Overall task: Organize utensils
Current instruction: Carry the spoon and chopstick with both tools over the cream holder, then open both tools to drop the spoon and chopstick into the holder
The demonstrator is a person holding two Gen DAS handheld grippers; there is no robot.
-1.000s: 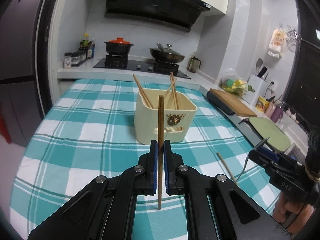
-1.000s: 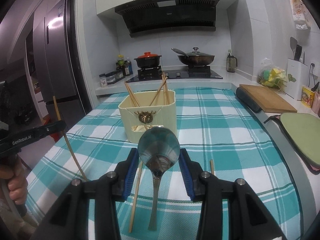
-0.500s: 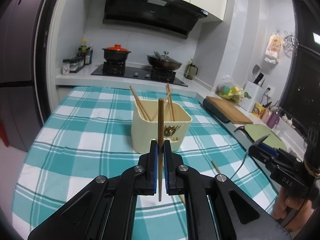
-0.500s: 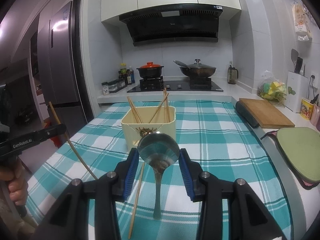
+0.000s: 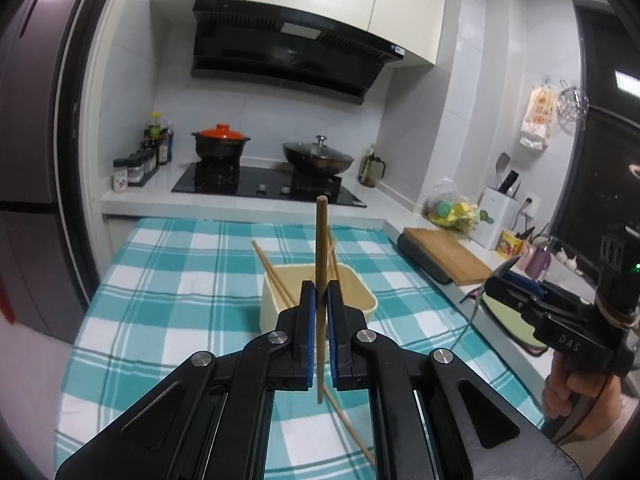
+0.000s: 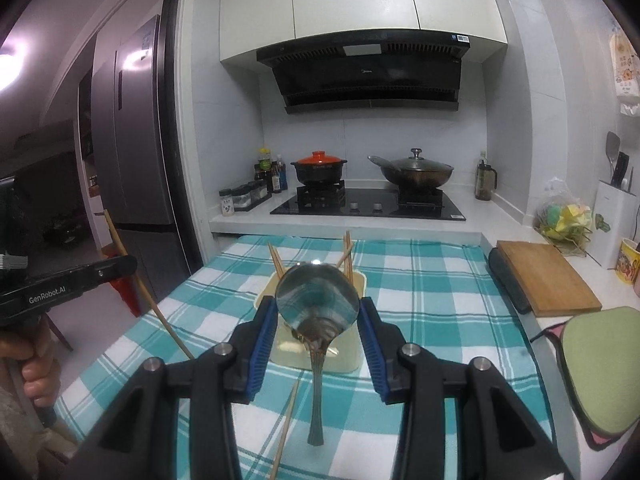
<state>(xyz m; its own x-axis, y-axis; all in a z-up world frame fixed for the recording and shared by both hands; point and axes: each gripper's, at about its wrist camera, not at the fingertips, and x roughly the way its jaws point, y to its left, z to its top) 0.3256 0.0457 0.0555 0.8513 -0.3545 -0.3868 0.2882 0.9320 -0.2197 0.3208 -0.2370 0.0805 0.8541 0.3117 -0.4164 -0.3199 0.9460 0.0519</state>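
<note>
While both grippers hang above the teal checked cloth [image 5: 168, 280], my left gripper [image 5: 319, 308] is clamped on a wooden chopstick [image 5: 321, 264], held upright, its lower end hanging clear below the blue pads [image 5: 307, 332]. Cream utensil box [image 5: 276, 300] sits just past the fingertips, a few chopsticks [image 5: 272, 276] leaning inside it. One loose chopstick [image 5: 348, 428] lies on the cloth under the gripper. My right gripper [image 6: 318, 320] is closed on a metal spoon [image 6: 317, 300], pads pinching the bowl's edges, bowl up, handle hanging down over the cloth. Same box [image 6: 360, 284] directly behind the spoon, mostly hidden by it. Another loose chopstick [image 6: 286, 424] lies on the cloth left of the spoon handle. Stove [image 6: 368, 204] with two pots at the back, cutting board [image 6: 544, 276] to the right.
</note>
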